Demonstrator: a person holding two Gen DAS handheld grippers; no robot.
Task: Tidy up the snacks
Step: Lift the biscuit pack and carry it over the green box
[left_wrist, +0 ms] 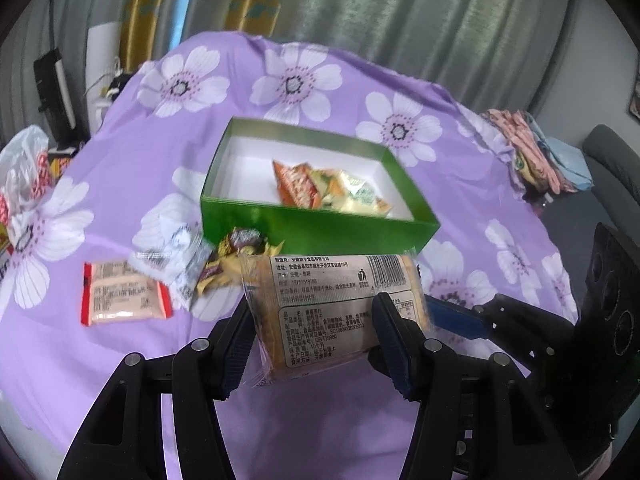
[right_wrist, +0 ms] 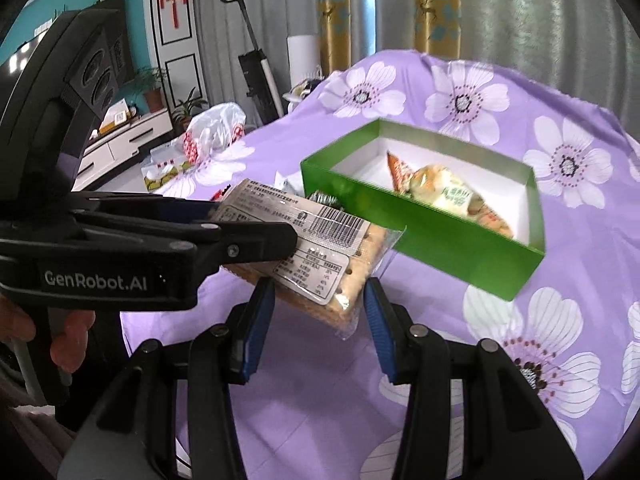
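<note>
My left gripper [left_wrist: 314, 320] is shut on a clear cracker packet [left_wrist: 332, 308] with a white label, held above the purple flowered cloth in front of the green box [left_wrist: 320, 226]. The box holds a few snack packets [left_wrist: 332, 188]. In the right wrist view the left gripper [right_wrist: 276, 240] comes in from the left and grips the same cracker packet [right_wrist: 320, 256]. My right gripper [right_wrist: 318, 300] has its jaws spread on either side of the packet's near corner; the fingers [right_wrist: 260, 320] do not clearly touch it. The green box [right_wrist: 440, 236] lies beyond.
Loose snacks lie left of the box: a red-edged packet [left_wrist: 124, 298], a white packet [left_wrist: 180, 256] and brown-yellow candies [left_wrist: 236, 252]. A plastic bag [left_wrist: 24, 176] sits at the table's left edge, a pile of packets [left_wrist: 536, 148] at the far right. Curtains hang behind.
</note>
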